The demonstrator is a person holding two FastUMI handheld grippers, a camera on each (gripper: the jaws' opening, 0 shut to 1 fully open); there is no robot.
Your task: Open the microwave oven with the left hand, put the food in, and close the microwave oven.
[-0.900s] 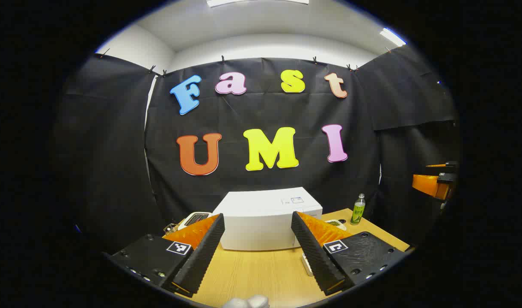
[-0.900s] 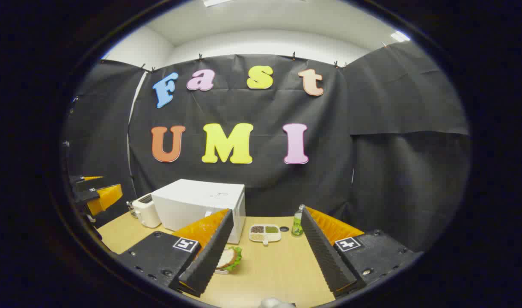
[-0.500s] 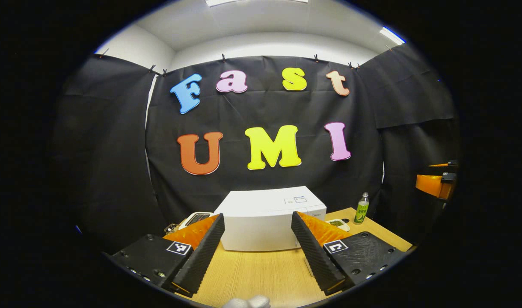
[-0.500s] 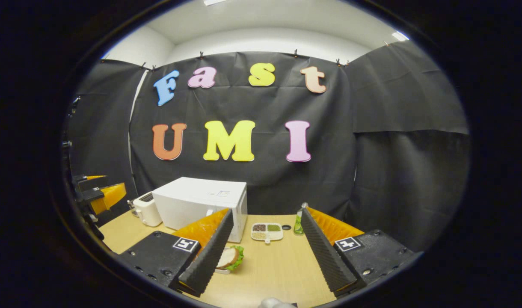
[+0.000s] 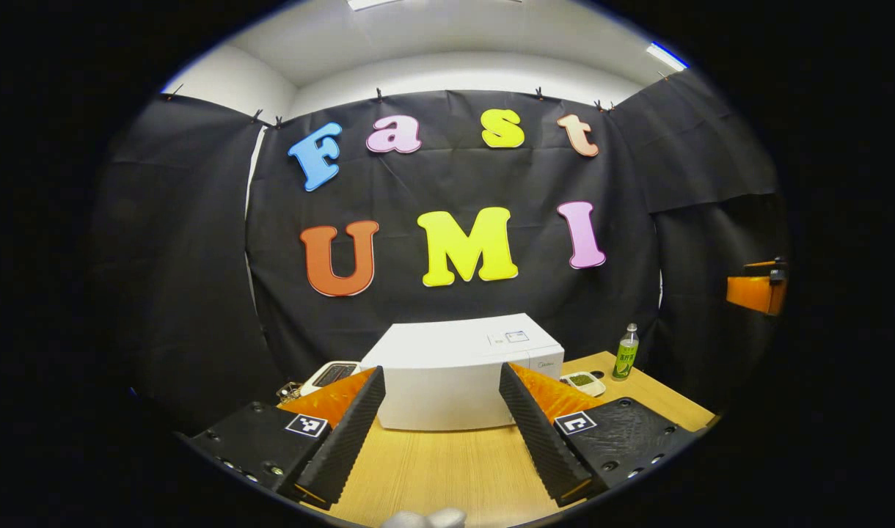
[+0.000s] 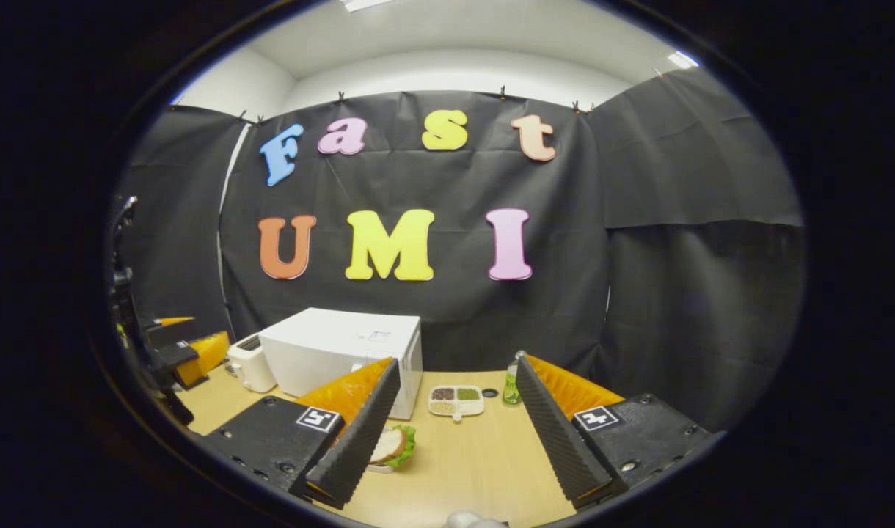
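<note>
A white microwave with its door shut stands on the wooden table, straight ahead in the left gripper view. My left gripper is open, short of the microwave, with nothing between its fingers. In the right gripper view the microwave sits left of centre, and a sandwich on a small plate lies in front of it, beside my left finger. My right gripper is open and empty above the table. The left gripper shows at the far left there, and the right gripper at the far right of the left gripper view.
A white toaster stands left of the microwave. A divided dish of grains and a green bottle sit to its right, near the back wall. The bottle and dish also appear right of the microwave in the left gripper view.
Both views have shifted slightly. The left gripper has come down and closer in the right gripper view; the right gripper has slid toward the edge of the left gripper view. Both stay open.
</note>
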